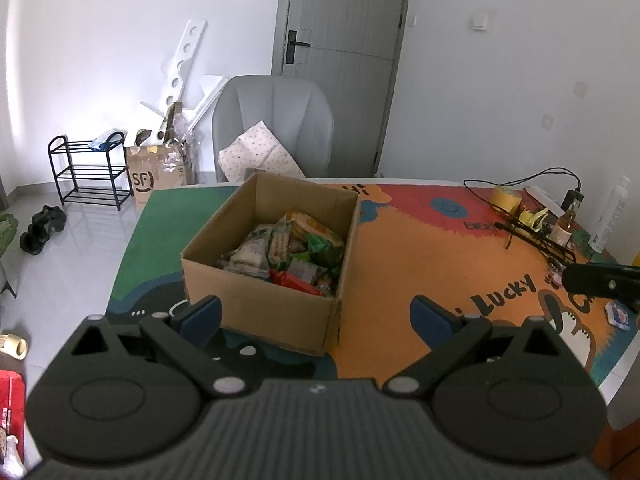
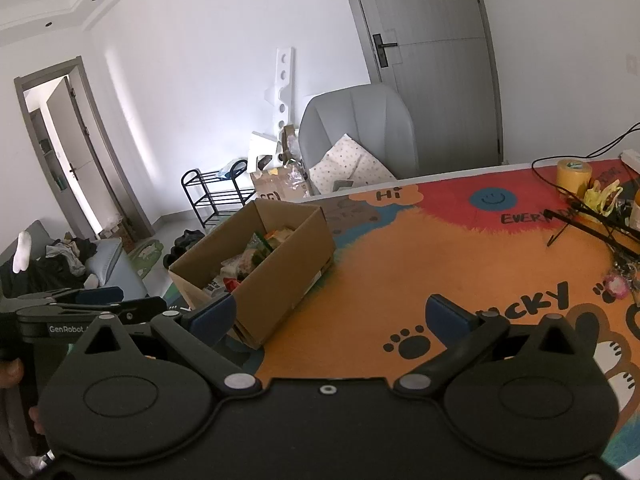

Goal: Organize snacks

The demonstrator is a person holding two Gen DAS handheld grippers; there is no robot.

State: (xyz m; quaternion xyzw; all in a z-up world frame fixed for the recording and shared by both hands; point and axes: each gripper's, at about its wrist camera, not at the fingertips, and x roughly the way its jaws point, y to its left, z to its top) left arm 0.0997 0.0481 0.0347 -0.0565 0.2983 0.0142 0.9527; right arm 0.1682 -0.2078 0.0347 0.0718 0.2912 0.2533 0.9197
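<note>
On the table (image 1: 400, 264), the cardboard box (image 1: 264, 296) held a heap of snacks (image 1: 292, 252); both the left hand-held gripper (image 1: 316, 316) and the right hand-held gripper (image 2: 330, 316) were spread, empty. One small packet (image 1: 618, 314) apparently remained outside the box.

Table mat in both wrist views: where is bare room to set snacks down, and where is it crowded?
The orange patch of the colourful printed table mat is bare, bordered by the open brown cardboard box of snacks and the black wire rack. The far right corner is crowded: yellow tape roll, cables, small bottle.
</note>
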